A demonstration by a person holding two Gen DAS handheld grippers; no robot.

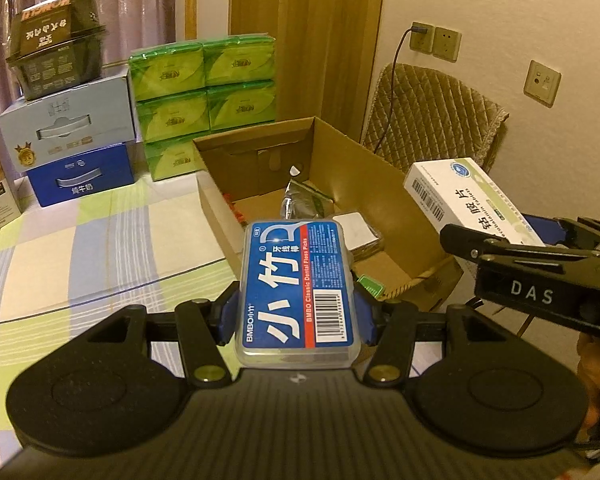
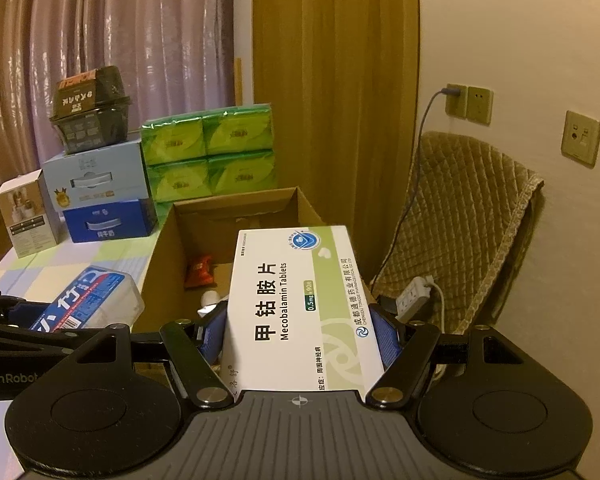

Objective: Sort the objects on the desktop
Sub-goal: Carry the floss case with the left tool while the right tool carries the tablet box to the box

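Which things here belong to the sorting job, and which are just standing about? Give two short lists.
Part of the job:
- floss pick case, gripped by the left hand-held gripper
- tablet box, gripped by the right hand-held gripper
- open cardboard box

Just standing about:
- green tissue packs
- stacked blue cartons
- padded chair
- power strip

Both units are matte black: ribbed grey centre plate, two round discs, brass-coloured pivot screws, blue pads inside each claw. Right claw (image 1: pixel 452 236) casing reads "DAS"; left claw (image 2: pixel 4 312) casing reads "GenRobot".
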